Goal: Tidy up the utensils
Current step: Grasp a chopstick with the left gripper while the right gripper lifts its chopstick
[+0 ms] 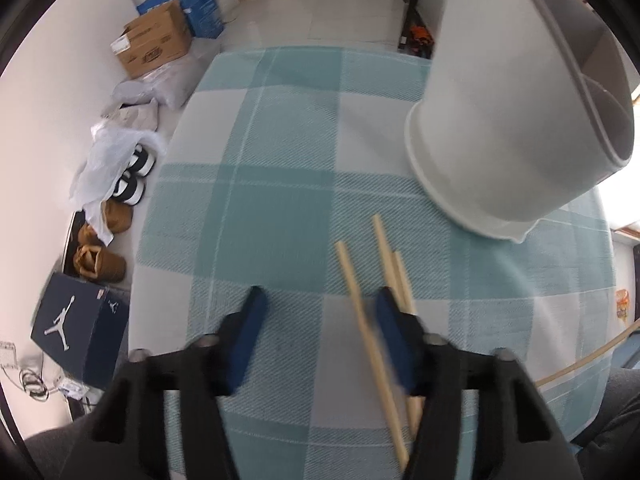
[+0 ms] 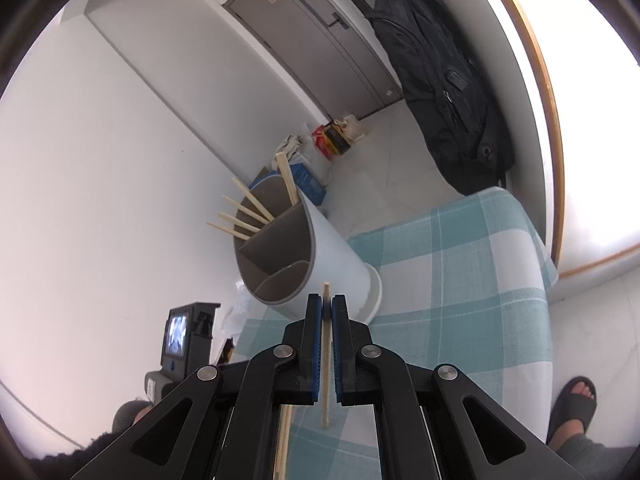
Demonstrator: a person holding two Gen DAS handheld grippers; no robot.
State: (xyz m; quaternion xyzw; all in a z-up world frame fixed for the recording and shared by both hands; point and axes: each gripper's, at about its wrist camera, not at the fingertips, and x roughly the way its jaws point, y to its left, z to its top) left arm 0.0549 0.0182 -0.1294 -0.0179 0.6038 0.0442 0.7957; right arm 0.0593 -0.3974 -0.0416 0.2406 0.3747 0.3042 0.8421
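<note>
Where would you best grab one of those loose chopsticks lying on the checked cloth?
Probably mid-shaft, from straight above. The chopsticks lie flat on the tablecloth, long and thin, so the left gripper would close across one stick's width; its fingers straddle one already.

A home: slippers (image 1: 129, 176), shoebox (image 1: 76, 328), backpack (image 2: 440, 92) near the entry door (image 2: 320, 40).

One holder (image 2: 320, 252), roughly six chopsticks (image 2: 248, 200) inside, three chopsticks (image 1: 360, 304) on cloth.
</note>
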